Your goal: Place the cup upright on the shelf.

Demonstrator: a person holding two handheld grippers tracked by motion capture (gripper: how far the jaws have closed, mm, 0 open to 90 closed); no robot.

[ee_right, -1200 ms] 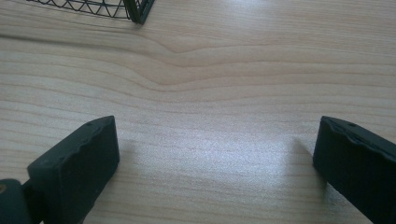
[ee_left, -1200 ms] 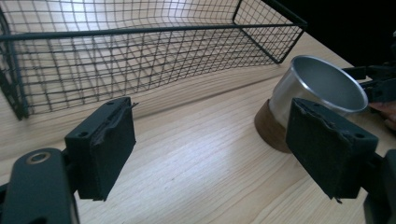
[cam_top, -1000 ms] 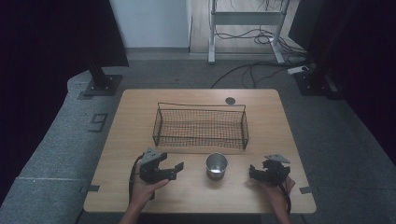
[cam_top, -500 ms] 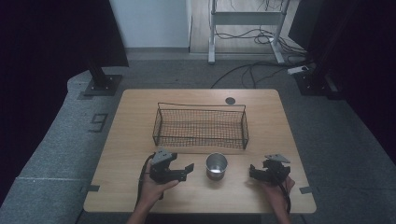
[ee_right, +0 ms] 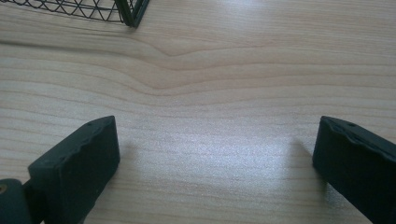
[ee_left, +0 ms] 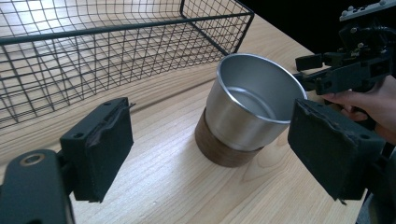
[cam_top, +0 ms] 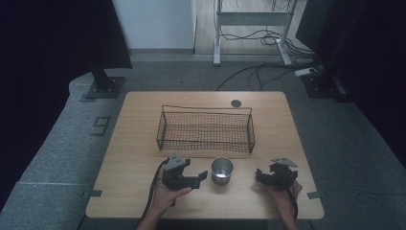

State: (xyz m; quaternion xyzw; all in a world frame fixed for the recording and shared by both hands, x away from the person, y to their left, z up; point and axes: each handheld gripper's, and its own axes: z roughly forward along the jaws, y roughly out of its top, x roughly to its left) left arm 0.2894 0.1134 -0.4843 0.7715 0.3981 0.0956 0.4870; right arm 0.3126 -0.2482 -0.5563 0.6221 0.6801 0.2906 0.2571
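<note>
Since a second ago the left gripper has slid along the desk's near edge toward the cup; its jaws have just been opening and stand apart, empty, the cup just beyond them; the cup sits near that edge, before the basket; the right gripper rests unmoved, jaws wide, empty.

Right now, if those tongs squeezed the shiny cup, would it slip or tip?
Probably slippery: the metal cup has smooth, polished walls. It likely stays stiff. It widens above its narrower wooden base, so a sideways push might tip it.
</note>
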